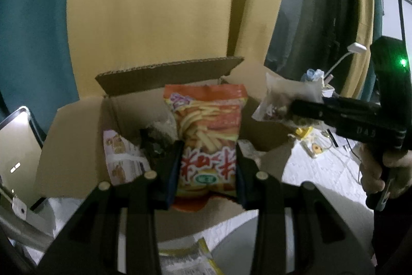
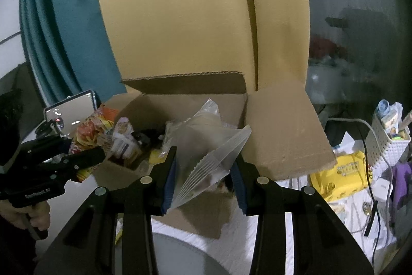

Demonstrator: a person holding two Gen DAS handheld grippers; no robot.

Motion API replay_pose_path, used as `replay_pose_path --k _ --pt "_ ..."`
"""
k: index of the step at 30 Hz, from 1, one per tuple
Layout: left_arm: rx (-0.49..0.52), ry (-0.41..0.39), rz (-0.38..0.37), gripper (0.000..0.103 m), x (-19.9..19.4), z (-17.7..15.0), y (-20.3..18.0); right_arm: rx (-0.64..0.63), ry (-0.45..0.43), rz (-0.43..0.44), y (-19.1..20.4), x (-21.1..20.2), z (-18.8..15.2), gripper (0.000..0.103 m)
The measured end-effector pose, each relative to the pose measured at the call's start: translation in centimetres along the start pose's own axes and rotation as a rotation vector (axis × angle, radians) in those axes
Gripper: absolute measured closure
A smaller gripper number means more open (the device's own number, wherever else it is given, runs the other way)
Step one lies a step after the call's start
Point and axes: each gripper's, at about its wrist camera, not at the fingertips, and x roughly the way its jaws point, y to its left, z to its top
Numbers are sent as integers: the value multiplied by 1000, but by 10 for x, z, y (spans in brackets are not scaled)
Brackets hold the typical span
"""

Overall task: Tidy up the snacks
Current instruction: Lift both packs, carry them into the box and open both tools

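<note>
Left hand-held gripper pinches an orange-red fries snack packet above the open brown cardboard box; right hand-held gripper clamps a clear zip-seal plastic bag over its near edge.

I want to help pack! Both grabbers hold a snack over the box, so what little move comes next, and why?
Probably lower the left gripper a little and open it: its red fries bag hangs above the open cardboard box, where other snacks already lie.
</note>
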Motion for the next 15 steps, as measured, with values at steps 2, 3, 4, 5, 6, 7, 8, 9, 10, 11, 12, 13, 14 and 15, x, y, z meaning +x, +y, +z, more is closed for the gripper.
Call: replay_pose_path --k 2,3,4,5,6,7,8,9,10,11,12,13,14,15 --pt "-4 4 -2 66 7 2 3 6 3 -13 -3 9 3 62" --pt "-6 6 -3 66 12 3 4 9 4 -18 -4 13 4 62" --pt "-7 9 -3 66 15 4 6 9 5 -25 -5 16 6 62" --pt "-10 14 -4 66 20 6 7 8 5 -35 -6 19 6 62" --pt "-12 18 -7 66 25 6 8 5 5 -50 -6 25 8 62" --pt "-14 21 -8 66 28 7 10 5 6 -57 -7 29 10 62" --pt "-16 23 -8 66 32 8 11 6 7 -61 -7 33 11 62" --pt "-18 28 -8 66 37 8 12 8 8 -68 -8 37 12 62" --pt "-22 32 -9 66 41 9 14 10 8 -77 -9 42 14 62" --pt "-26 36 -10 66 45 9 15 11 9 -88 -9 46 15 62" --pt "-30 39 -13 66 48 9 16 14 11 -96 -10 51 16 62" --pt "-33 44 -14 66 51 9 17 15 11 -100 -11 55 17 62" --pt "-36 49 -14 66 54 10 18 16 12 -105 -11 58 18 62" --pt "-41 55 -16 65 58 10 19 18 12 -113 -11 63 18 62"
